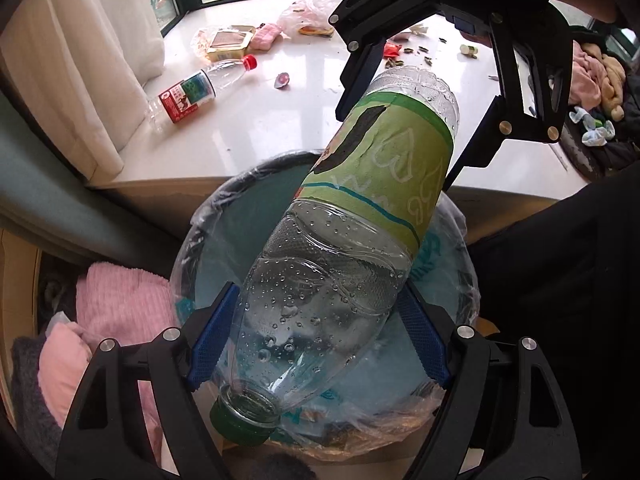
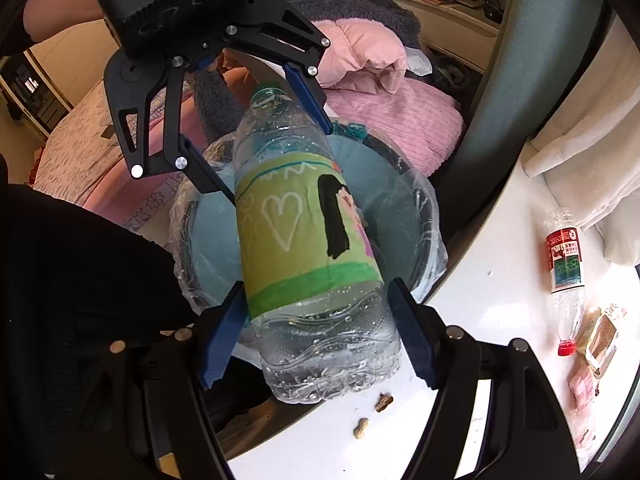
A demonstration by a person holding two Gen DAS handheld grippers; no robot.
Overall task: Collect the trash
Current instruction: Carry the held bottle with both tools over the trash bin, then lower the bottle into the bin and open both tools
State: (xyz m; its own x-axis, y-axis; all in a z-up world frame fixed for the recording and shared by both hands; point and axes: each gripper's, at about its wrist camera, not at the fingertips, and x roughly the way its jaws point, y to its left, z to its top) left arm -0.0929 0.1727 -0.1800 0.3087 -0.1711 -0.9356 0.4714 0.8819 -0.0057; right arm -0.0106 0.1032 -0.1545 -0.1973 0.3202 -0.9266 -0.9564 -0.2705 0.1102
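A large clear plastic bottle (image 1: 340, 240) with a green hand-drawn label and a green cap hangs tilted over a round bin (image 1: 248, 176) lined with a clear bag. Both grippers hold it. My left gripper (image 1: 316, 336) is shut on the clear shoulder near the cap, its blue pads pressing both sides. My right gripper (image 2: 316, 332) is shut on the bottle (image 2: 296, 240) just below the label, near the base. Each gripper shows in the other's view: the right gripper (image 1: 400, 140) at the far end, the left gripper (image 2: 276, 160) above the bin (image 2: 420, 216).
A white window ledge (image 1: 280, 120) carries a small red-labelled bottle (image 1: 192, 92), food wrappers (image 1: 228, 42), a plastic bag (image 1: 316, 12) and scattered shells. Peanuts (image 2: 384, 402) lie near the ledge's edge. Pink bedding (image 1: 108, 304) lies beside the bin, a clothes pile (image 1: 596, 76) at the right.
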